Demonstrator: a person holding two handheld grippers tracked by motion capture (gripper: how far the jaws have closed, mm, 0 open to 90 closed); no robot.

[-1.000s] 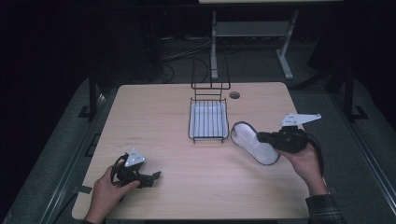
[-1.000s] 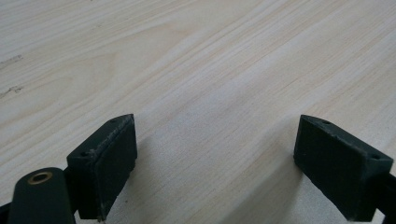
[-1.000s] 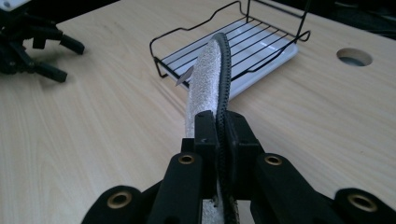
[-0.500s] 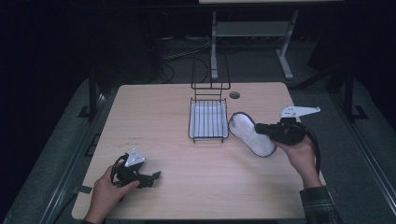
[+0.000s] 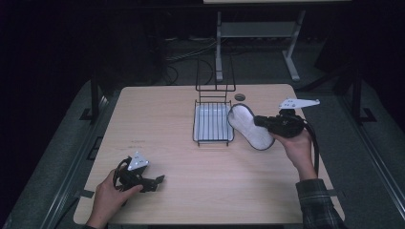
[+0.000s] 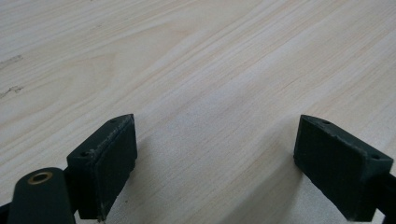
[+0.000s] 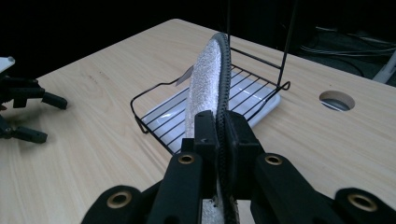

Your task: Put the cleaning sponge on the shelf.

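My right gripper is shut on a white insole with a dark rim, held tilted in the air just right of the black wire rack. In the right gripper view the insole stands on edge between the jaws, its far end over the wire rack and the white tray under it. My left gripper rests low on the table near the front left, held by a hand. Its jaws stand wide open in the left gripper view, the gripper having only bare wood between them.
The light wooden table has a round cable hole behind the rack. The rack's tall wire back rises at its far side. A grey desk frame stands on the dark floor beyond the table.
My right hand has carried the insole left and slightly farther away, closer to the rack's right side. The left gripper has stayed put.
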